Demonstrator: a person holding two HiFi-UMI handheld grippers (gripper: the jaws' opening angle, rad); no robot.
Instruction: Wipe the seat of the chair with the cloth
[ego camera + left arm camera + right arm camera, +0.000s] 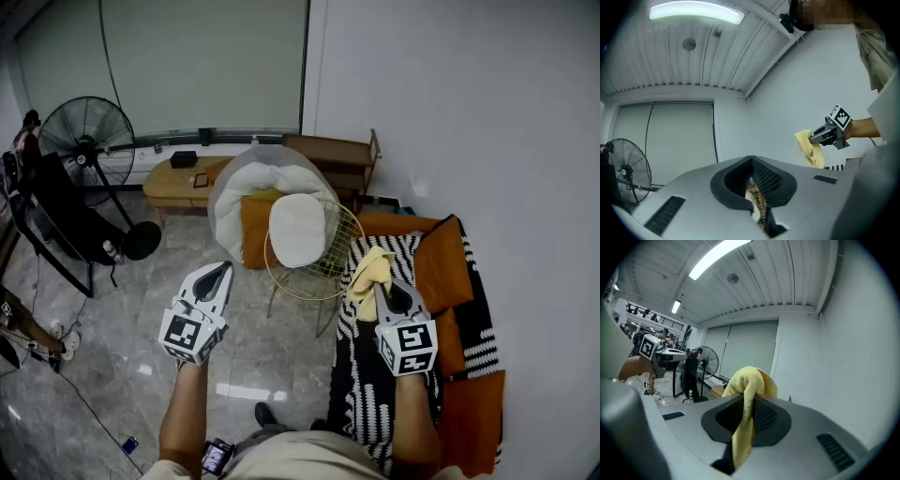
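Cloth (367,270) sits clamped in the closed right tool (387,291); left tool (223,272) closed, empty.

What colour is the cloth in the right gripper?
Yellow; the cloth shows best in the right gripper view, clamped between the jaws.

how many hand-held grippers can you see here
2. The left hand-held gripper is left of the wire chair, empty; the right hand-held gripper, over the striped blanket, grips the yellow cloth.
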